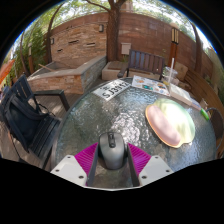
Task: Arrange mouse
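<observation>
A dark grey computer mouse [112,150] with a scroll wheel sits between my gripper's [112,158] two pink pads, its sides touching both of them. The fingers are shut on the mouse and hold it over the near edge of a round glass table [100,118]. The mouse's rear end is hidden between the fingers.
A pale, shiny oval plate [170,122] lies on the table ahead to the right. Printed papers [112,88] lie at the table's far side. A black chair [30,112] stands to the left. A low brick wall [75,72] and a second chair [146,62] stand beyond.
</observation>
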The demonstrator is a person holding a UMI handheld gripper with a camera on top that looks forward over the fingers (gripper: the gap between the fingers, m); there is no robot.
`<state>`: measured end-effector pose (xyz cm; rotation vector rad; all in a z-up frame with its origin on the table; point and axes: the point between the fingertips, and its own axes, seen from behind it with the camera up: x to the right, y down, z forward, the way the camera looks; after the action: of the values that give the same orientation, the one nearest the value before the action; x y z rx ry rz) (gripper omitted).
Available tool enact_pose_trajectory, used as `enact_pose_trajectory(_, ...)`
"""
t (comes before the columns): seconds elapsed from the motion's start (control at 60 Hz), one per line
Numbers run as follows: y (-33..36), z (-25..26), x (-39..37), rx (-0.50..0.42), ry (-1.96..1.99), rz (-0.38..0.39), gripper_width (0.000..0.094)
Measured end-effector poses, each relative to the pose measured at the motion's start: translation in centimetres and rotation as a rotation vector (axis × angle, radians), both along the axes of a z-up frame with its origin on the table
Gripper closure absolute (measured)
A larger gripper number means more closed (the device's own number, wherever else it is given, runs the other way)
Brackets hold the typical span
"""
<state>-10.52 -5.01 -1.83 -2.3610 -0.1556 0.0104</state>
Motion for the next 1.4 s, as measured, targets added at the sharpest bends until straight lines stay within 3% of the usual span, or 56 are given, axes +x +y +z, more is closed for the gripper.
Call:
enact_pose_trajectory(0.267, 0.6, 1.7, -1.1, 0.007, 0.048, 0.096, 0.058)
enact_pose_trajectory(0.35, 2.0, 5.9, -1.7, 0.073, 0.088, 0.149, 0.058)
enact_pose_trajectory(0.45, 4.9, 14.5, -0.9, 0.212, 0.156, 0.174, 0.0579)
enact_pose_trajectory(0.55, 8.5, 22.1, 3.3, 0.344, 0.187, 0.138, 0.0579)
enact_pose_trajectory(0.65, 12.4, 24.1, 9.9, 0.398, 0.173, 0.048, 0.0582)
enact_pose_trajectory(0.717, 14.2, 21.7, 14.3, 0.375, 0.142, -0.009, 0.0582)
enact_pose_trajectory(0.933, 13.9, 5.4, 23.0, 0.09, 0.024, -0.127, 0.057)
enact_pose_trajectory(1.05, 12.2, 0.4, 23.7, -0.012, 0.046, -0.141, 0.0441)
enact_pose_trajectory(1.117, 11.7, 1.3, 24.1, 0.003, 0.046, -0.146, 0.0363)
enact_pose_trajectory(1.2, 11.4, 4.6, 24.0, 0.052, 0.04, -0.147, 0.0062)
enact_pose_trajectory(1.25, 10.5, 6.8, 23.6, 0.074, 0.04, -0.142, 0.0102)
enact_pose_trajectory(1.4, 6.1, 13.5, 21.9, 0.117, 0.009, -0.128, 0.0076)
